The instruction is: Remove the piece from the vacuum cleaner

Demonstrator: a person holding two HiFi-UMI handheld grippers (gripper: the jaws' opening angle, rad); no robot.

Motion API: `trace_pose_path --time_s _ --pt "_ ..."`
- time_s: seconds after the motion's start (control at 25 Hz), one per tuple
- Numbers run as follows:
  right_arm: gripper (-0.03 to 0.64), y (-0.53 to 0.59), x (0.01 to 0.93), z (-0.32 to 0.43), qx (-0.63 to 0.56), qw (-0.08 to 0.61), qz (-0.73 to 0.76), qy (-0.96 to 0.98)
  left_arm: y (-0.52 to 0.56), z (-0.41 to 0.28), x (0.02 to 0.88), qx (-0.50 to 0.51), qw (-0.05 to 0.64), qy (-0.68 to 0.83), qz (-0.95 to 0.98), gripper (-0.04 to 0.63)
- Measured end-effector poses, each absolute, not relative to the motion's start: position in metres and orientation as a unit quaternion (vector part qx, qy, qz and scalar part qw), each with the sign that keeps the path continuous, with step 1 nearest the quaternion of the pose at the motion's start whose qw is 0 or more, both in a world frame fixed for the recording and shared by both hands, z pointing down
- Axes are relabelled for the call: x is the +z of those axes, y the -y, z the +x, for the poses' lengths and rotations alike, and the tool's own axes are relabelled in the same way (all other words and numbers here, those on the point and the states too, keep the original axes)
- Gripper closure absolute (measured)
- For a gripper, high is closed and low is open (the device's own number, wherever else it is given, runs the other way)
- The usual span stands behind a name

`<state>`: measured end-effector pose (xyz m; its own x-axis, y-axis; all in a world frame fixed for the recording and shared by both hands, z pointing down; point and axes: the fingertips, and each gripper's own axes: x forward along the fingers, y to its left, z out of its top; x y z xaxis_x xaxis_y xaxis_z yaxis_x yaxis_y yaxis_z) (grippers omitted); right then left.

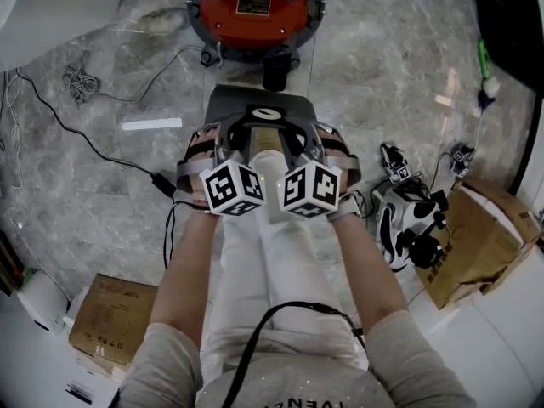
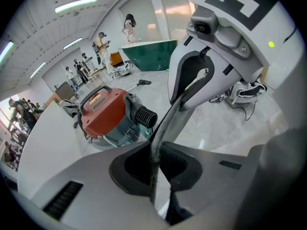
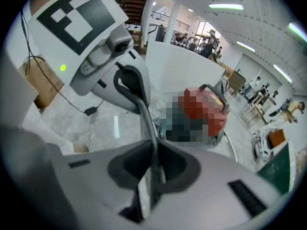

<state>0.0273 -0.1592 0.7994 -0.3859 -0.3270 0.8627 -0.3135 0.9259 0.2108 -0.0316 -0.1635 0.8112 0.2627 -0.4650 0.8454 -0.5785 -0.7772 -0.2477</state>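
The left gripper (image 1: 219,143) and right gripper (image 1: 320,143) each have fingers pinching the thin rim of the piece (image 1: 259,100), near the vacuum cleaner (image 1: 255,11); lifting both evenly should prevent twisting.

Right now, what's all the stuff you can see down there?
vacuum cleaner: one, red, on the floor straight ahead.
piece: one, dark grey, in front of the vacuum cleaner, pinched from both sides.
boxes: two, brown, lower left and right.
cable: one, black, across the floor at left.
strip: one, white, on the floor at left.
spare tools: black and white, heaped at right, number unclear.
left gripper: one, grey, shut on the piece.
right gripper: one, grey, shut on the piece.
trousers: white, bottom middle.
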Motion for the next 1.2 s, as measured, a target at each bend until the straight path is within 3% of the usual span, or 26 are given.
trace_pose_path --time_s 1.2 --pt "0.565 0.098 0.554 0.004 -0.02 0.444 0.189 0.876 0.104 -0.049 0.575 0.454 0.042 0.338 0.823 0.543"
